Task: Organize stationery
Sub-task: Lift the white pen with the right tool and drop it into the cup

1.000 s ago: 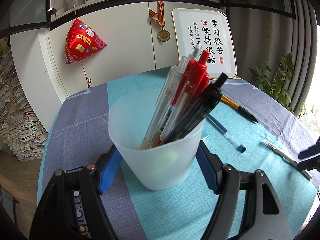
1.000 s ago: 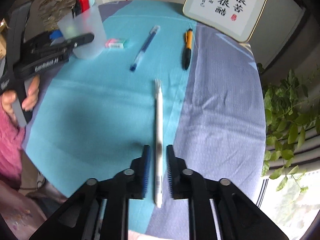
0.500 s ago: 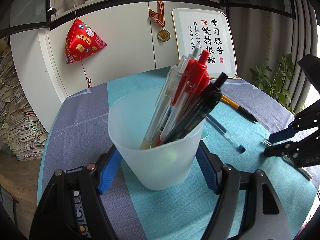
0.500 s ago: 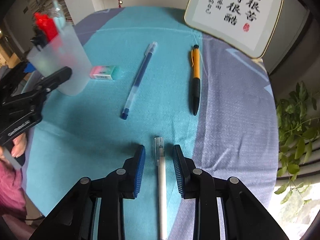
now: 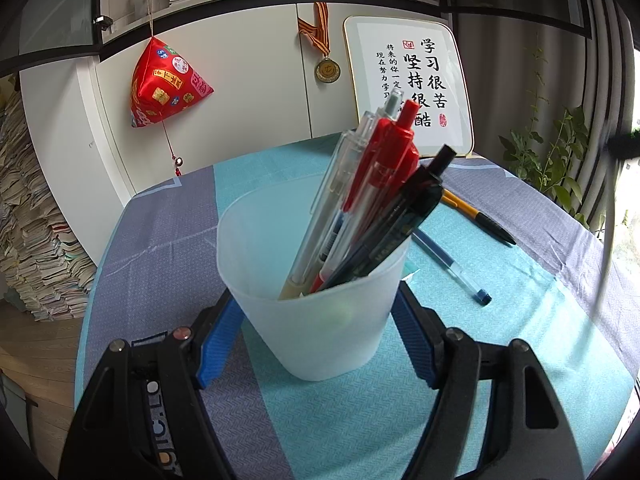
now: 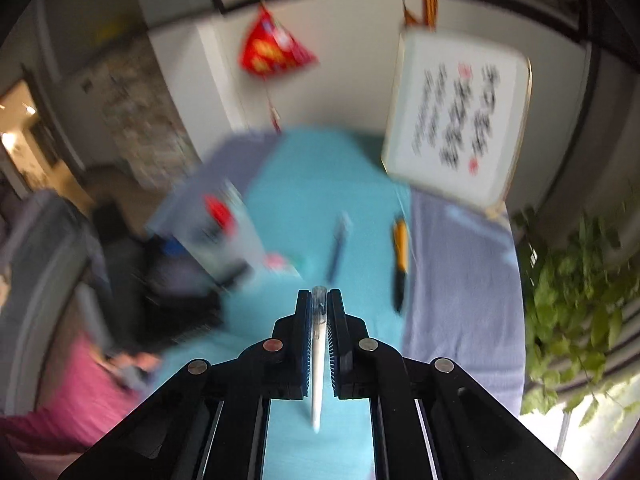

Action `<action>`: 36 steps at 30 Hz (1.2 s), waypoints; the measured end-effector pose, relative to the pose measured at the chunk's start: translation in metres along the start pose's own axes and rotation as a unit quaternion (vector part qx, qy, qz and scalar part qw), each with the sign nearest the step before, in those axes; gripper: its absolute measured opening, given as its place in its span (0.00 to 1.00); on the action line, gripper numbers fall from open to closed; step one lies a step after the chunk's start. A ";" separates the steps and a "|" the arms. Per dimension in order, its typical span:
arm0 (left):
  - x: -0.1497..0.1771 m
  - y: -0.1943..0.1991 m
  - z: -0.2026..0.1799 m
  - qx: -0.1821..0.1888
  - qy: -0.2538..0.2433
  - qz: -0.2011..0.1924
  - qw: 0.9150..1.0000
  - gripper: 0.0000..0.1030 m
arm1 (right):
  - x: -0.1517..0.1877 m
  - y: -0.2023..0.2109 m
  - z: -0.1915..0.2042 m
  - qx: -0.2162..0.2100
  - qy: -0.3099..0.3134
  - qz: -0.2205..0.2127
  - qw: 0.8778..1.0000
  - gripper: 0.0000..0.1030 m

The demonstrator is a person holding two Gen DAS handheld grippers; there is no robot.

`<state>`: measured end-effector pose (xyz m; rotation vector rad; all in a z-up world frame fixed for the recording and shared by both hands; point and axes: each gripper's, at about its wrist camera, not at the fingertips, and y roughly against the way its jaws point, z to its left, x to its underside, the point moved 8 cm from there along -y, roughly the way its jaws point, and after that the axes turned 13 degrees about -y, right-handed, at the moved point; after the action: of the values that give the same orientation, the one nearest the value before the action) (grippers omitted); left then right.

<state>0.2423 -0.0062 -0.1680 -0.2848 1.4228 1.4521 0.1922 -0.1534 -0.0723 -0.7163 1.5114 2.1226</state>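
Observation:
My left gripper (image 5: 318,312) is shut on a frosted plastic cup (image 5: 316,316) that stands on the table and holds several pens (image 5: 372,200). My right gripper (image 6: 319,300) is shut on a white pen (image 6: 317,360), lifted above the table, lying along the fingers. In the left wrist view this pen (image 5: 606,220) shows as a blurred streak at the right edge. A blue pen (image 5: 452,266) and an orange-black pen (image 5: 478,218) lie on the teal cloth right of the cup; both show in the right wrist view, blue (image 6: 338,248), orange (image 6: 401,260). The cup (image 6: 236,232) appears blurred at left there.
A pink-green eraser (image 6: 282,260) lies beside the cup. A framed calligraphy board (image 5: 412,84) leans at the table's back. A plant (image 6: 576,300) stands off the right edge. A cabinet with a red pouch (image 5: 164,84) is behind the table. Paper stacks (image 5: 28,240) are at left.
My right gripper has closed on the white pen and lifted it off the table, swinging upward; its view is blurred. The left gripper and cup have not moved.

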 end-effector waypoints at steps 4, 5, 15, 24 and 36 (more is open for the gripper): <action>0.000 0.000 0.000 0.000 0.000 0.000 1.000 0.70 | -0.032 0.036 0.040 -0.033 0.024 -0.061 0.997 0.08; 0.000 0.000 0.000 0.000 0.000 0.000 1.000 0.70 | -0.041 0.042 0.048 -0.038 0.032 -0.073 0.996 0.08; 0.000 0.000 0.000 0.000 0.000 0.000 1.000 0.70 | -0.106 0.061 0.111 -0.087 0.068 -0.129 0.985 0.08; 0.000 0.000 0.000 -0.001 -0.001 0.000 1.000 0.70 | -0.090 -0.016 0.117 -0.092 0.071 -0.058 0.992 0.08; 0.000 -0.001 0.001 -0.001 -0.002 0.001 1.000 0.70 | -0.068 -0.076 0.100 -0.084 0.056 0.008 0.995 0.08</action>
<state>0.2434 -0.0058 -0.1689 -0.2808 1.4191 1.4544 0.2752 -0.0383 -0.0570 -0.8987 1.4080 2.2756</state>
